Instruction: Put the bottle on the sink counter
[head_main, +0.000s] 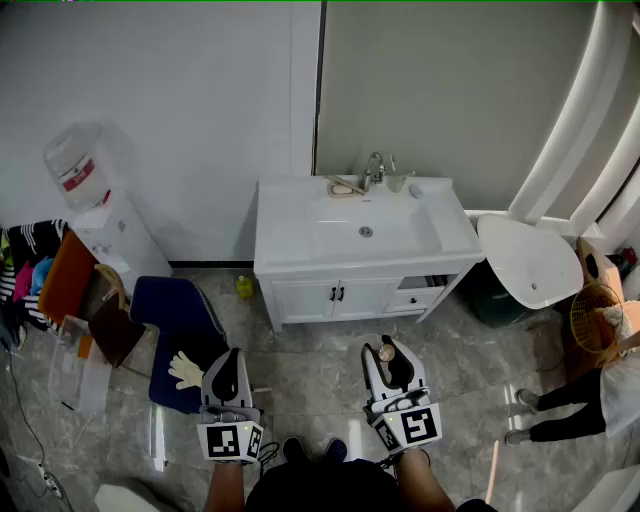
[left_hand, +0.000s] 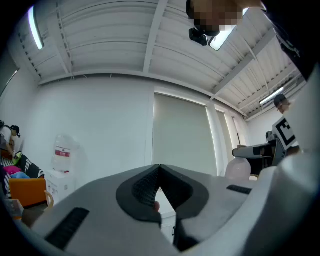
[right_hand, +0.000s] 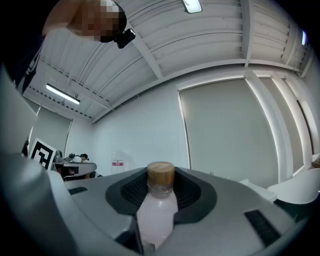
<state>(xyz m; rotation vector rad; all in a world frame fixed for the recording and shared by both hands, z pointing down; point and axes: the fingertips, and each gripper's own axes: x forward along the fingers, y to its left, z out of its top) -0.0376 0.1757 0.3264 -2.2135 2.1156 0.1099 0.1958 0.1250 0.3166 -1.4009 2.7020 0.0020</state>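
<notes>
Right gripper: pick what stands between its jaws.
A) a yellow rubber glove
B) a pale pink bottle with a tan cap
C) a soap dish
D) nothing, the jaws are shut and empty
B: in the right gripper view the right gripper is closed on a tan-capped, pale pink bottle that stands upright between its jaws.

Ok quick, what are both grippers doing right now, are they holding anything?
Left gripper: shut, nothing in it.
Right gripper: shut on the bottle with the brown cap.
</notes>
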